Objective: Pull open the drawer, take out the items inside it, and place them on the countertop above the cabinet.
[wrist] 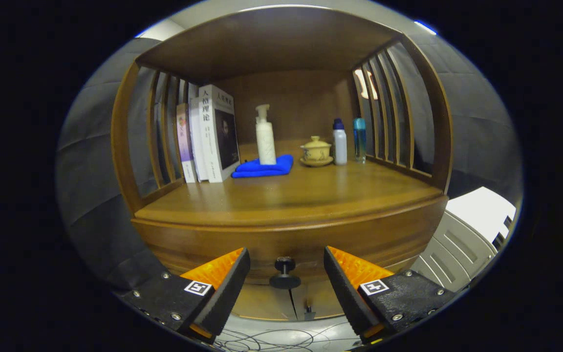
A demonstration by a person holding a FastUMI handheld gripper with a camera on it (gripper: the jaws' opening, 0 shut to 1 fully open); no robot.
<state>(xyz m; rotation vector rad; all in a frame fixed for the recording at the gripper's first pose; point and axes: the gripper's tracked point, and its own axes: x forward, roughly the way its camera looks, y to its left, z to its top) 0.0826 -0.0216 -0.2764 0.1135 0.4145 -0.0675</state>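
Observation:
A brown wooden cabinet faces me, its drawer front [291, 244] closed just under the countertop [286, 195]. A small dark round knob [285, 273] sticks out of the drawer front. My gripper [286, 266] is open, its two fingers standing either side of the knob with a clear gap on each side. The knob sits between the fingertips, a little beyond them, untouched. What lies inside the drawer is hidden.
On the countertop stand three books [208, 137] at the left, a blue folded cloth [263, 167] with a white pump bottle [265, 137] on it, a yellow lidded cup [316, 151] and two small bottles [340, 143]. Slatted sides enclose the shelf. Cables lie on the floor below.

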